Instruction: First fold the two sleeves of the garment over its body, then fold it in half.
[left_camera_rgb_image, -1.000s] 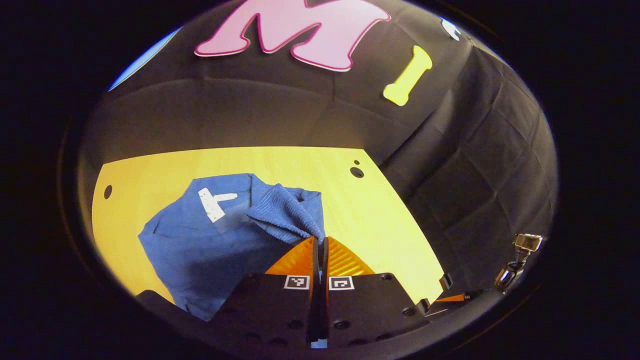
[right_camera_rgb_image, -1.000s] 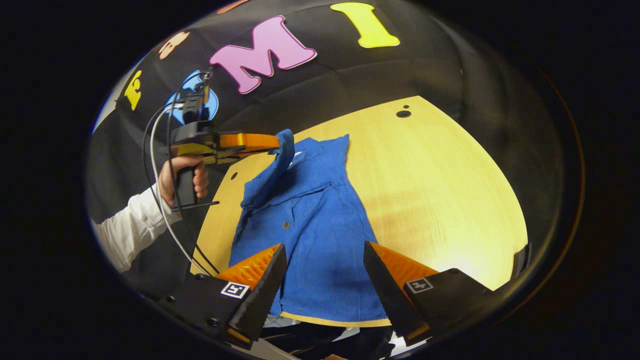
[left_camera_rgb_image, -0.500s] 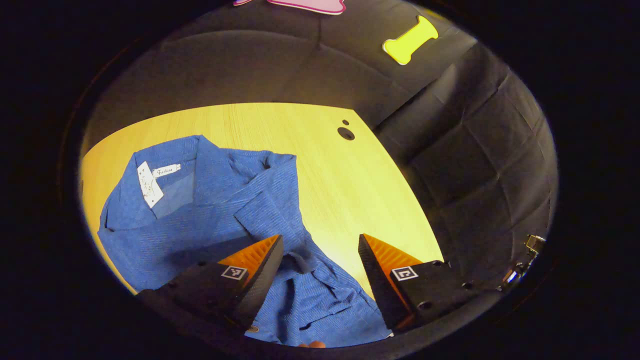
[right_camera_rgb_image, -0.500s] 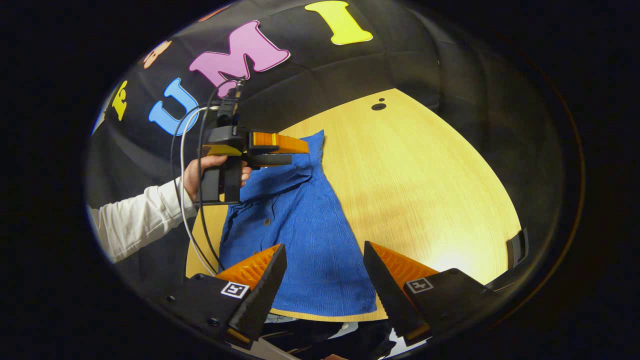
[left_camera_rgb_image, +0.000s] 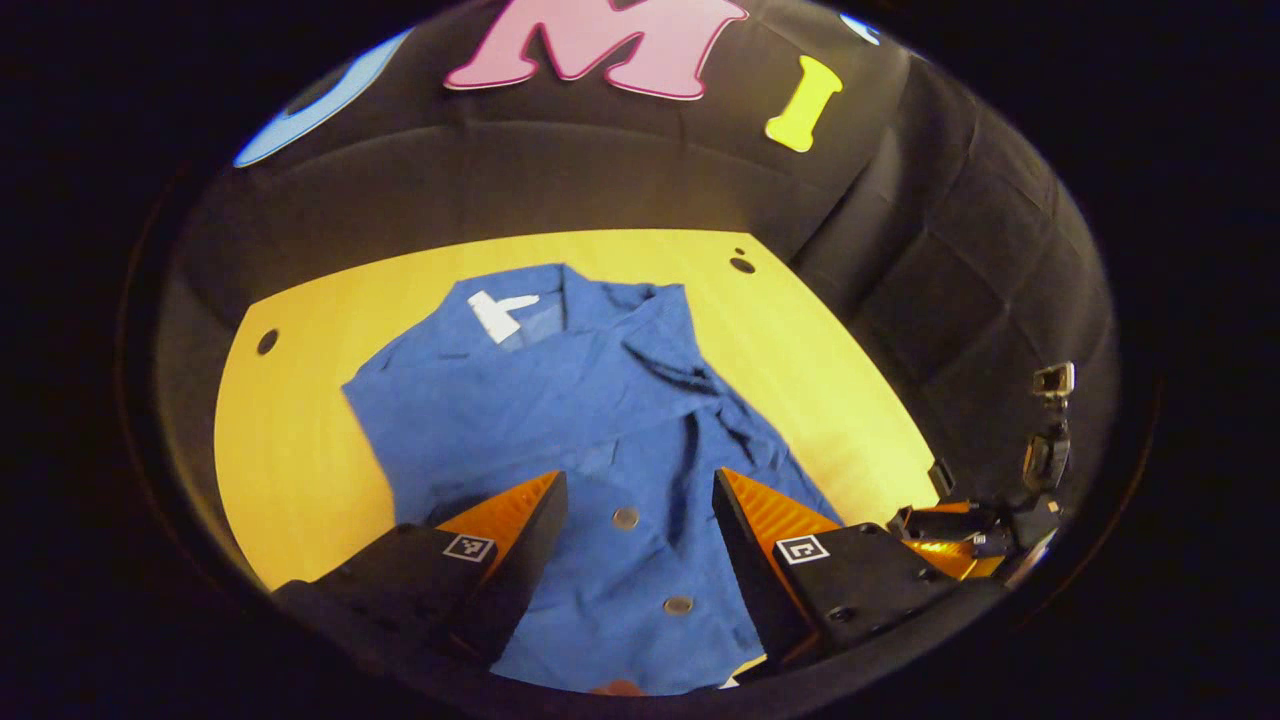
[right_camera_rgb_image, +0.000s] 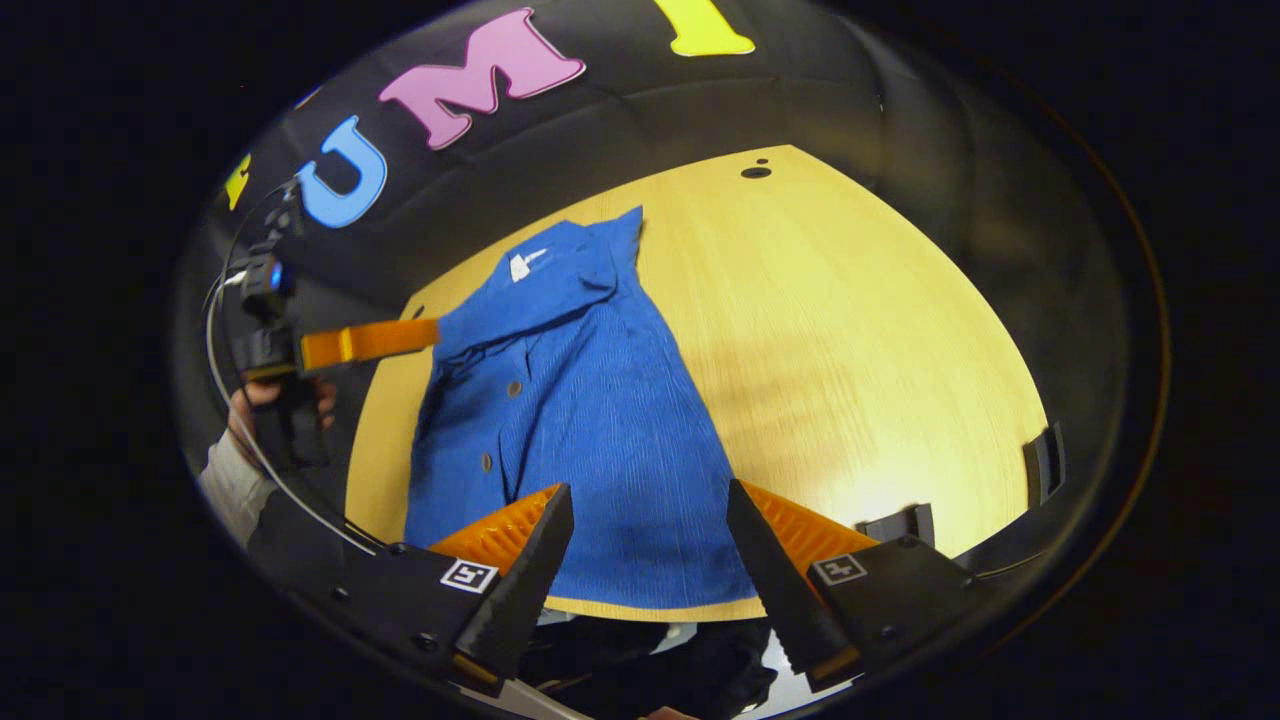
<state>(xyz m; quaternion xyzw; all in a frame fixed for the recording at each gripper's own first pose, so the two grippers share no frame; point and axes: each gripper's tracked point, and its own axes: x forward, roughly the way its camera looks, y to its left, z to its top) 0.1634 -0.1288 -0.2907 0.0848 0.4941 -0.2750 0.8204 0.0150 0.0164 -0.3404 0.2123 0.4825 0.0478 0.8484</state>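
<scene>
A blue shirt (left_camera_rgb_image: 560, 420) lies flat on the wooden table (left_camera_rgb_image: 300, 440), collar toward the far wall and hem at the near edge. In the right gripper view the shirt (right_camera_rgb_image: 570, 420) sits on the left half of the table (right_camera_rgb_image: 850, 350), its hem just inside the near edge. A white tag (left_camera_rgb_image: 497, 315) shows inside the collar. Both sleeves lie folded over the body; the one on the right side of the left gripper view forms a creased ridge (left_camera_rgb_image: 690, 385) across the chest. Buttons (left_camera_rgb_image: 626, 517) run down the front placket.

The left gripper (left_camera_rgb_image: 638, 520) hovers above the lower front of the shirt with its jaws wide apart and nothing between them. In the right gripper view it appears at the table's left edge (right_camera_rgb_image: 380, 340), off the shirt, held by a hand (right_camera_rgb_image: 265, 400) in a white sleeve (right_camera_rgb_image: 228, 485).

The right gripper (right_camera_rgb_image: 645, 530) hangs over the hem with its jaws wide apart, holding nothing. Part of it shows at the lower right of the left gripper view (left_camera_rgb_image: 950, 535).
</scene>
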